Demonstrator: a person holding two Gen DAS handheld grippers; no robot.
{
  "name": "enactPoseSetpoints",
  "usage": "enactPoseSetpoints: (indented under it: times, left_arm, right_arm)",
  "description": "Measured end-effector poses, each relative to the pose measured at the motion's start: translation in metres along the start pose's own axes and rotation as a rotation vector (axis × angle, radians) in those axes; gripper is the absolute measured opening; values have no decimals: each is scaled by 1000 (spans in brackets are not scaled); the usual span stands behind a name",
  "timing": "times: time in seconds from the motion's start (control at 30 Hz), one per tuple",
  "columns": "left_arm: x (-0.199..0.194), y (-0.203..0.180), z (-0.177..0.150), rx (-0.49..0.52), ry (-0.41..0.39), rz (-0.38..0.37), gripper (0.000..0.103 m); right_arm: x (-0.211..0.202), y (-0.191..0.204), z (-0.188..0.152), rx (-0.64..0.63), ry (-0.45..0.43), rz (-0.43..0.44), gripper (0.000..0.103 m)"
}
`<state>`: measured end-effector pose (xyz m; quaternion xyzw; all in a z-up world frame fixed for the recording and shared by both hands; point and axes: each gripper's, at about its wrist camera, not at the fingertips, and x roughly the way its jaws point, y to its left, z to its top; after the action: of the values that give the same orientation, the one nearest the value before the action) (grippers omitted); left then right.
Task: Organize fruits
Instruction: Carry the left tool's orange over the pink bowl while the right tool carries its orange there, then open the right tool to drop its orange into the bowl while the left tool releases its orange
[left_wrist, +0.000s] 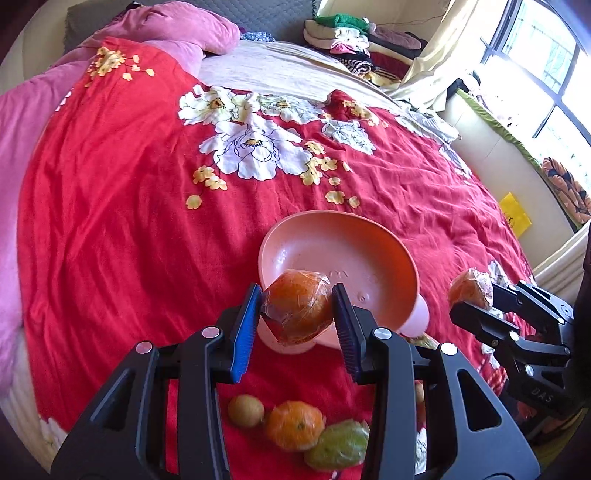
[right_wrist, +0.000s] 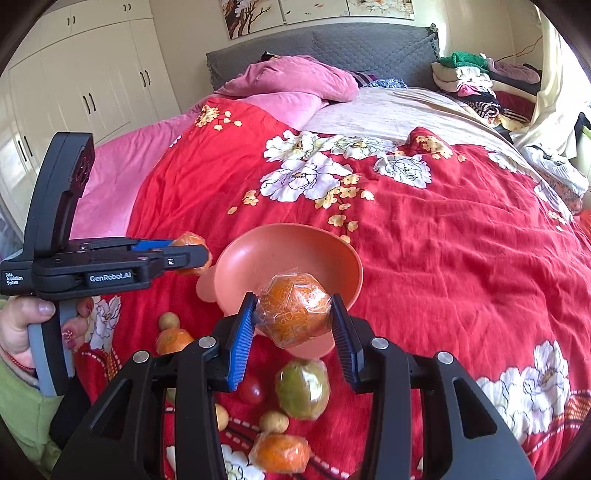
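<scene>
**Bedroom, red floral quilt: both grippers loaded beside the bowl**

Bedding forms the work surface: we record a red quilt (left_wrist: 110, 229) printed with white and yellow flowers, spread across a bed with pink bedding (right_wrist: 295, 79) piled near a grey padded headboard (right_wrist: 332, 40). White wardrobe doors (right_wrist: 92, 85) stand along one wall, framed pictures hang above the headboard, folded clothes (left_wrist: 343, 33) are stacked at the far corner, and a bright window (left_wrist: 546, 62) lights the side.

We find a pink bowl (left_wrist: 332, 240) standing on the quilt, tilted toward the cameras, its inside bare.

We note the left gripper (left_wrist: 297, 314) clamped on a film-wrapped orange (left_wrist: 299, 306), held just in front of the bowl's near rim. The right gripper (right_wrist: 293, 314) is likewise closed on a second wrapped orange (right_wrist: 293, 308), also near the bowl. A hand (right_wrist: 22, 325) grasps the left tool's handle in the right wrist view.

Loose fruit lies on the quilt below the grippers: another wrapped orange (left_wrist: 295, 424), a wrapped green fruit (right_wrist: 303, 387), a red tomato-like fruit (right_wrist: 253, 389), and several small tan fruits (left_wrist: 245, 410).
</scene>
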<state>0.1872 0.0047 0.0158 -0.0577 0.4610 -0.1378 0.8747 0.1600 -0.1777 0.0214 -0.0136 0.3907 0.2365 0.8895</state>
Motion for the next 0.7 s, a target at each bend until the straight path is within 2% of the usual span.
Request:
enactPoseSetpoints:
  times: [0.33, 0.7]
  left_arm:
    - [34, -3, 4, 31, 47, 9, 31]
    - [50, -8, 2, 58, 70, 11, 31]
  right_arm:
    - [31, 0, 4, -19, 47, 7, 39]
    - [53, 0, 4, -40, 90, 14, 39]
